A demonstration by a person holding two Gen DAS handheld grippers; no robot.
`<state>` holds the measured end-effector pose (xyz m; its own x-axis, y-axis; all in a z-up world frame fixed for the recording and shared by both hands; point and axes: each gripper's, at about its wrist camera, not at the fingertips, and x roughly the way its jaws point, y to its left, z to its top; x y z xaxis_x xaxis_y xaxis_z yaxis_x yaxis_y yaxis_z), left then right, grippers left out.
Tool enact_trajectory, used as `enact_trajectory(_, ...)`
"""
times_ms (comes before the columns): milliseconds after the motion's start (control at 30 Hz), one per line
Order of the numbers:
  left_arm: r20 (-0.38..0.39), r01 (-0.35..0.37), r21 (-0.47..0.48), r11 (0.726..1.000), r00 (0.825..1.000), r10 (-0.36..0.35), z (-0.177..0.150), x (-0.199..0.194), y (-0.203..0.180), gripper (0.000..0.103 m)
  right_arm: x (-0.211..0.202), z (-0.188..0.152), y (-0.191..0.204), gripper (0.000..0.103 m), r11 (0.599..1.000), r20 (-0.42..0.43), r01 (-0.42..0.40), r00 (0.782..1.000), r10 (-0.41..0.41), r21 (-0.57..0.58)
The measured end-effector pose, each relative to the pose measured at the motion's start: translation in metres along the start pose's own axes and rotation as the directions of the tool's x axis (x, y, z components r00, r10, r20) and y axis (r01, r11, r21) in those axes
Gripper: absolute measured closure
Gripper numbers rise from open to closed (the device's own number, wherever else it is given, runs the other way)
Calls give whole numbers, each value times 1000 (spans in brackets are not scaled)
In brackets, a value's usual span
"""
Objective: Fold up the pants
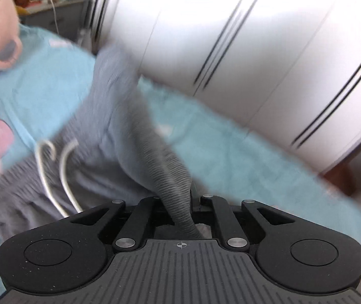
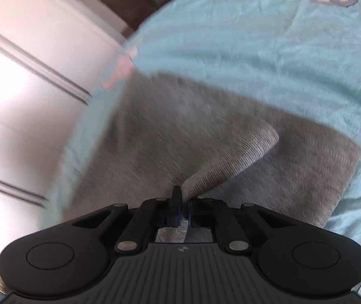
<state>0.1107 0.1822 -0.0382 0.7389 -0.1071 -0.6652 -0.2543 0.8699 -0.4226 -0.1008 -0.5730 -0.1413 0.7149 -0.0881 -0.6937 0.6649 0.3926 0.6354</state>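
Both grippers are pinching ribbed edges of the grey pants [image 1: 119,126], which are lying on the blue bed sheet [image 1: 231,157]: left gripper [image 1: 180,202], right gripper [image 2: 181,202]. Fold likely underway; next move calls for carrying both edges across together, evenly.

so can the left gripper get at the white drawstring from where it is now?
Probably not yet. The left gripper is shut on a ribbed cuff of the grey pants. The white drawstring lies exposed just left of it, nothing covering it, but the jaws would need to release first.
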Motion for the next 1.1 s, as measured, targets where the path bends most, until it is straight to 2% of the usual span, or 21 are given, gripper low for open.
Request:
enact_trajectory(67, 54, 63, -55, 996, 997, -60, 3, -37, 13, 95, -18, 9, -1, 99, 994, 23, -93, 995, 92, 51)
enact_trajectory(100, 68, 72, -61, 996, 995, -68, -1, -51, 17, 95, -29, 13, 2, 99, 991, 42, -125, 991, 124, 44)
enact_trajectory(167, 68, 78, -51, 996, 995, -75, -17, -63, 31, 94, -49, 15, 5, 99, 990, 78, -141, 987, 141, 1)
enact_trajectory(233, 22, 49, -68, 997, 999, -47, -41, -54, 51, 93, -64, 14, -2, 99, 992, 111, -125, 986, 128, -33)
enact_trajectory(267, -26, 8, -93, 996, 1000, -10, -55, -44, 65, 92, -61, 12, -7, 98, 993, 90, -102, 990, 107, -59)
enact_trajectory(300, -74, -41, -118, 992, 997, 32, -69, -32, 79, 92, -55, 9, -10, 98, 993, 78, -45, 995, 54, -105)
enact_trajectory(367, -154, -113, -123, 986, 984, 94, -92, -2, 94, 89, -27, -3, -16, 97, 969, 27, 130, 991, -127, -211)
enact_trajectory(400, -178, -140, -120, 983, 977, 117, -98, 5, 97, 84, -18, -7, -23, 97, 968, 2, 159, 987, -162, -195)
enact_trajectory(433, -173, -137, -114, 984, 978, 116, -99, 6, 96, 82, -20, -10, -28, 97, 977, 26, 143, 990, -141, -155)
enact_trajectory(467, -151, -131, -95, 987, 982, 116, -96, 5, 94, 79, -23, -9, -28, 92, 983, 35, 127, 992, -123, -130)
enact_trajectory(500, -130, -134, -77, 988, 984, 123, -90, 3, 92, 67, -25, -8, -28, 90, 986, 37, 120, 993, -116, -116)
enact_trajectory(533, -111, -143, -69, 987, 985, 135, -84, 1, 85, 48, -27, -6, -26, 87, 987, 35, 115, 993, -112, -111)
enact_trajectory(567, -84, -153, -71, 986, 986, 147, -81, -6, 81, 43, -28, -6, -25, 84, 987, 34, 120, 993, -117, -111)
enact_trajectory(633, -42, -151, -84, 985, 988, 148, -82, -20, 83, 38, -27, -5, -23, 81, 987, 24, 132, 991, -130, -94)
enact_trajectory(700, -46, -194, -110, 975, 981, 190, -82, -22, 95, 38, -26, -6, -23, 81, 989, 27, 133, 991, -131, -70)
enact_trajectory(767, -8, -229, -135, 964, 973, 230, -88, -35, 106, 38, -25, -8, -21, 92, 984, 35, 154, 988, -152, -89)
enact_trajectory(833, 25, -256, -164, 953, 964, 263, -86, -41, 112, 38, -27, -8, -18, 92, 977, 56, 170, 985, -164, -127)
enact_trajectory(967, 47, -255, -185, 949, 962, 268, -77, -39, 107, 36, -39, -2, -32, 90, 970, 103, 216, 973, -205, -108)
enact_trajectory(1033, 49, -258, -163, 952, 962, 269, -87, -36, 99, 32, -45, -1, -37, 90, 973, 119, 209, 973, -197, -98)
enact_trajectory(1100, 33, -239, -139, 961, 969, 245, -92, -33, 91, 26, -48, -1, -39, 90, 974, 126, 205, 973, -193, -96)
